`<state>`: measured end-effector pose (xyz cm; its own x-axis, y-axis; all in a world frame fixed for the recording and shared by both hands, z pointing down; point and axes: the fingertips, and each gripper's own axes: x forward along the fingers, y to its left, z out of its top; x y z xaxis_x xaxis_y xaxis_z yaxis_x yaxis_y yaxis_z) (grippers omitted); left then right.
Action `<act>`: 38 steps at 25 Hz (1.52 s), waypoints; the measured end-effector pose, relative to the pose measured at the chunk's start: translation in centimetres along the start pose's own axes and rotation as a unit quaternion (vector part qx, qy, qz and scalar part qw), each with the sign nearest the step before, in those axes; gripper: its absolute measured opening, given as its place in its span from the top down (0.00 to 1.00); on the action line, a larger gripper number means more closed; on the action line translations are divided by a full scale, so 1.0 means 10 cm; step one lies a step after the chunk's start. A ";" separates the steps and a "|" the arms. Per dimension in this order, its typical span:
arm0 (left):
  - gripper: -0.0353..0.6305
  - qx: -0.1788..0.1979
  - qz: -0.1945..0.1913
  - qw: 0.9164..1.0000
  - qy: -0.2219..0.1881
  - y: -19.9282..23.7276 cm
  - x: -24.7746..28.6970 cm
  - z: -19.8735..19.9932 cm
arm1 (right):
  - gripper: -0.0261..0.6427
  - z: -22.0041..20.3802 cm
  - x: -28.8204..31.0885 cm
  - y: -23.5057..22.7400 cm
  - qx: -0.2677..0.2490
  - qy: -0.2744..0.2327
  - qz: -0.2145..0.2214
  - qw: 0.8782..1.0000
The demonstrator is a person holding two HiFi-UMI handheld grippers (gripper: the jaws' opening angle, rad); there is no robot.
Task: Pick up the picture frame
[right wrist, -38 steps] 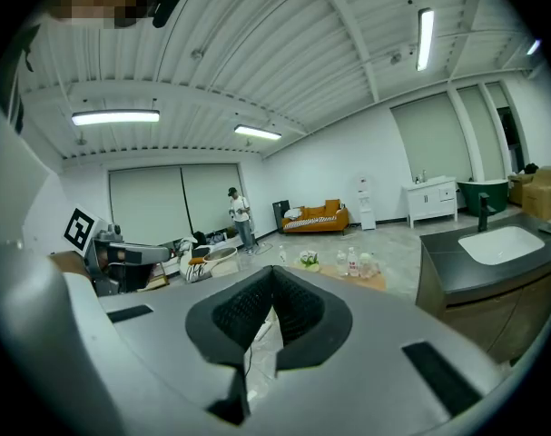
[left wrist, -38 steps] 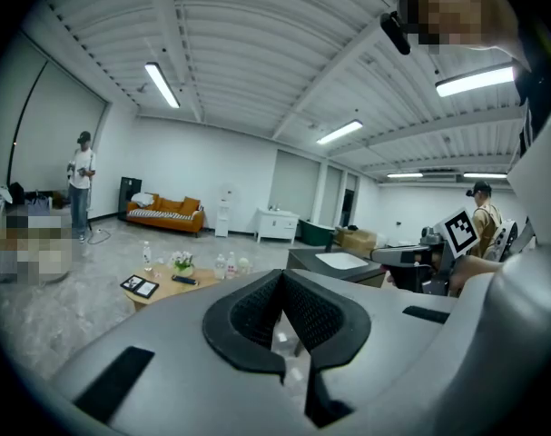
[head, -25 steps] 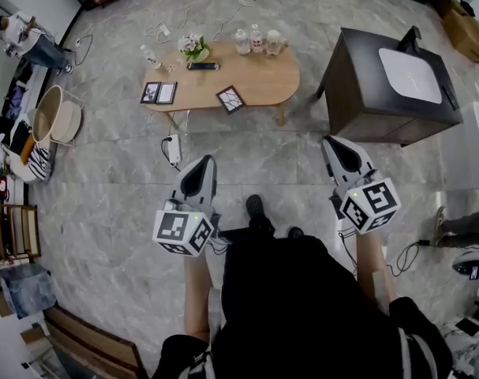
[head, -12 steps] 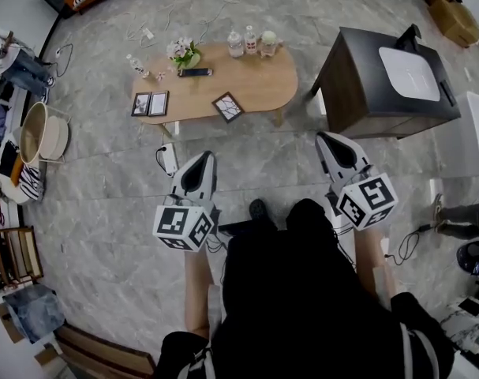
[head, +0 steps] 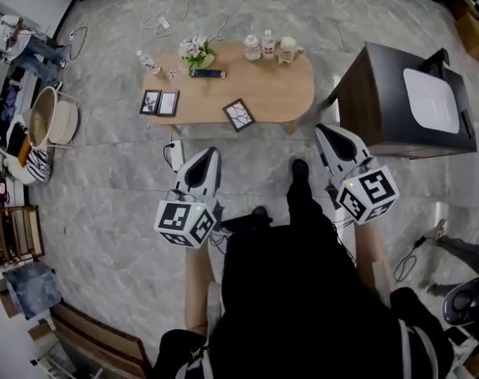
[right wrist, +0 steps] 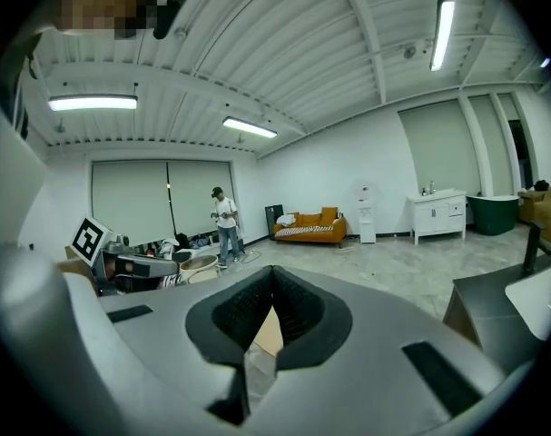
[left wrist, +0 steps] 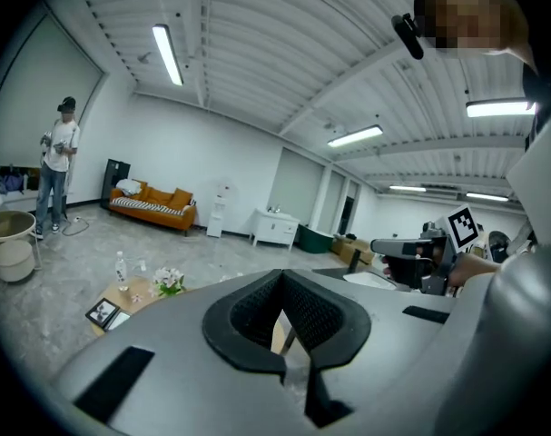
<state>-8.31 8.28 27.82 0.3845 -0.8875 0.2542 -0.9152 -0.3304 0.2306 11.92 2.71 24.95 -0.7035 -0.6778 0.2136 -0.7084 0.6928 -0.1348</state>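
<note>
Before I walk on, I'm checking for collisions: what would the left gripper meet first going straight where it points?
Probably the near edge of the wooden table, left of the tilted picture frame; only floor shows before it, though depth is unclear.

Nothing legible: the left gripper (head: 210, 155) and right gripper (head: 326, 131) carry only square marker patterns; bottle labels (head: 252, 49) on the table (head: 280, 93) are too small.

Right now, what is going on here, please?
A person holds a gripper in each hand and faces a low wooden table, apart from it and seemingly out of reach. The left gripper and the right gripper are both shut and empty. A picture frame lies near the table's front edge, and two more frames lie at its left end. Nothing is picked up yet.
</note>
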 end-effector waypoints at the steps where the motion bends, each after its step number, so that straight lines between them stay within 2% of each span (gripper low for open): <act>1: 0.93 -0.001 0.007 1.000 -0.001 0.01 0.10 0.05 | 0.94 0.03 0.10 -0.10 0.001 -0.001 0.010 1.000; 10: 0.93 -0.041 0.088 0.995 -0.026 0.01 0.96 0.38 | 0.94 0.24 0.78 -0.93 -0.004 0.015 0.118 0.993; 15: 0.93 -0.068 0.135 0.988 -0.014 0.00 1.30 0.32 | 0.94 0.17 1.11 -1.23 0.002 0.045 0.173 0.984; 19: 0.93 -0.082 0.152 0.985 0.005 0.07 1.45 0.21 | 0.94 0.07 1.37 -1.32 0.000 0.068 0.201 0.977; 24: 0.93 -0.105 0.154 0.982 0.026 0.25 1.55 -0.05 | 0.94 -0.16 1.57 -1.31 0.005 0.097 0.218 0.971; 27: 0.93 -0.135 0.144 0.980 0.030 0.43 1.55 -0.26 | 0.94 -0.33 1.63 -1.19 0.004 0.116 0.219 0.969; 31: 0.93 -0.155 0.130 0.979 0.030 0.77 1.58 -0.45 | 0.94 -0.42 1.80 -1.07 0.005 0.118 0.197 0.973; 34: 0.93 -0.161 0.113 0.980 0.039 0.99 1.65 -0.59 | 0.94 -0.40 1.97 -0.99 0.006 0.106 0.175 0.979; 38: 0.93 -0.186 0.083 0.977 0.057 1.29 1.78 -0.83 | 0.94 -0.44 2.19 -0.85 -0.002 0.117 0.156 0.981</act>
<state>-12.28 -9.17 43.12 0.2652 -0.8699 0.4159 -0.8670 -0.0264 0.4977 2.78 -16.98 35.00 -0.8530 -0.3588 0.3790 -0.4611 0.8583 -0.2251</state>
